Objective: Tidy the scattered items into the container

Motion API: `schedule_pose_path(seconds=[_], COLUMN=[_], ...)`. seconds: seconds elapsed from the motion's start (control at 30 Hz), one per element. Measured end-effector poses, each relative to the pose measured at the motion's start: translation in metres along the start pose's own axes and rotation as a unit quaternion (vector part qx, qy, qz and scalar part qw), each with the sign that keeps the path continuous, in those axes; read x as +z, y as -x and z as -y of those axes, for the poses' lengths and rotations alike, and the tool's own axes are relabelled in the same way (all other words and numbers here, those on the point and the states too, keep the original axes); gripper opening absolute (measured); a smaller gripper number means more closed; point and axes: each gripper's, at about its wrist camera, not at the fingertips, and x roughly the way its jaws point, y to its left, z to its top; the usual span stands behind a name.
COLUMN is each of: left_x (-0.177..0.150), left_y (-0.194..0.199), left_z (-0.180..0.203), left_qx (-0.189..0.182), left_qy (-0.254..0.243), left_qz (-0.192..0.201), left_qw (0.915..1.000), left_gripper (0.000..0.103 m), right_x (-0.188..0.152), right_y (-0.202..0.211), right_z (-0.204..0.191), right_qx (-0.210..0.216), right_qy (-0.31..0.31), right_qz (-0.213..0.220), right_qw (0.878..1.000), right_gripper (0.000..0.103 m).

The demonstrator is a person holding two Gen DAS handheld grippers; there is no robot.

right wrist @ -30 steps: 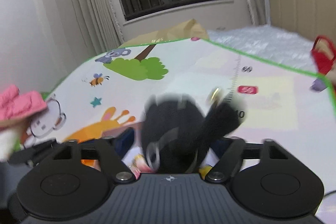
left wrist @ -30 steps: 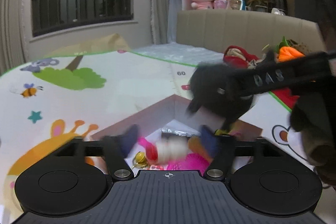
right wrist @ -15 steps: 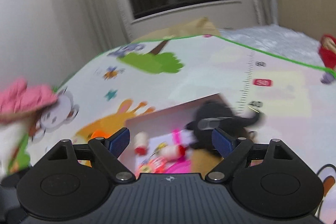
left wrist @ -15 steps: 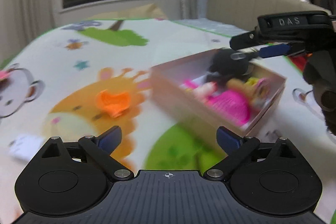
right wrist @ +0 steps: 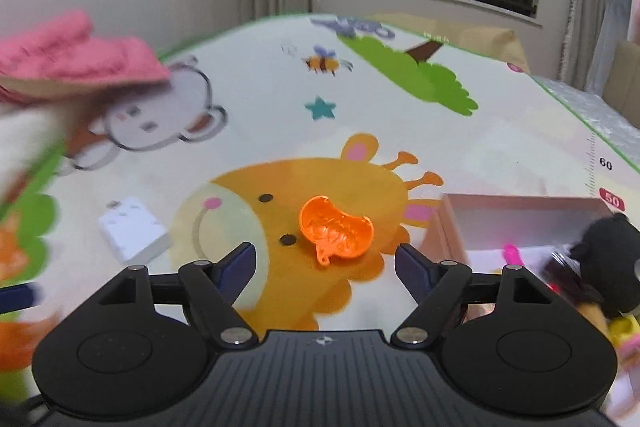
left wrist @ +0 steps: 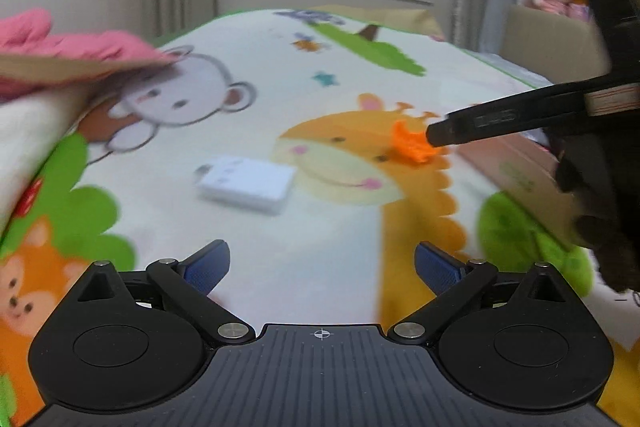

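An orange plastic shell-shaped toy (right wrist: 335,231) lies on the play mat just ahead of my right gripper (right wrist: 325,265), which is open and empty. It also shows in the left wrist view (left wrist: 412,143), partly behind the right gripper's finger (left wrist: 500,117). A white rectangular adapter (left wrist: 247,183) lies on the mat ahead of my left gripper (left wrist: 322,265), open and empty; it also shows in the right wrist view (right wrist: 134,229). The pink cardboard box (right wrist: 520,213) stands at the right, holding a black plush toy (right wrist: 610,255) and small colourful items.
A pink fabric item (left wrist: 68,45) on a cream cushion sits at the left edge; it also shows in the right wrist view (right wrist: 76,55). The box wall (left wrist: 524,179) is at the right of the left wrist view. Wall and window lie beyond the mat.
Both grippers have swung left, away from the box. The black plush and the small toy were let go into the box. Both grippers now stand open over the mat.
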Motion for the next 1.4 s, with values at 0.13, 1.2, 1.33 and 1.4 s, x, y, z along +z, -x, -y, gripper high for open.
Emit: schedule_pose_path(seconds=[0.13,1.2,1.33,1.4], left_x=[-0.003,0.049,0.034,0.022], left_y=[0.002,-0.111,-0.082,-0.060], left_z=[-0.024,-0.009,0.010,0.024], left_qx=[0.008,0.084,0.046,0.014], left_qy=[0.014,-0.080,-0.078,-0.081], left_qz=[-0.001,-0.019,-0.029,-0.031], left_qw=[0.9999,0.9931,0.9955,0.9961], left_gripper=[0.101,0.084,0.084,0.084], right_x=[0.013,-0.160,-0.167,-0.171], right_y=[-0.042,0.144,0.153,0.155], right_z=[-0.013,0.015,0.021,0.022], right_qx=[-0.041,0.057,0.053,0.044], right_qy=[-0.003,-0.004,-0.015,-0.012], right_qz=[-0.012,-0.019,-0.014,-0.013], right_qw=[0.999,0.998,0.998,0.999], right_gripper=[0.077,0.060,0.060,0.060])
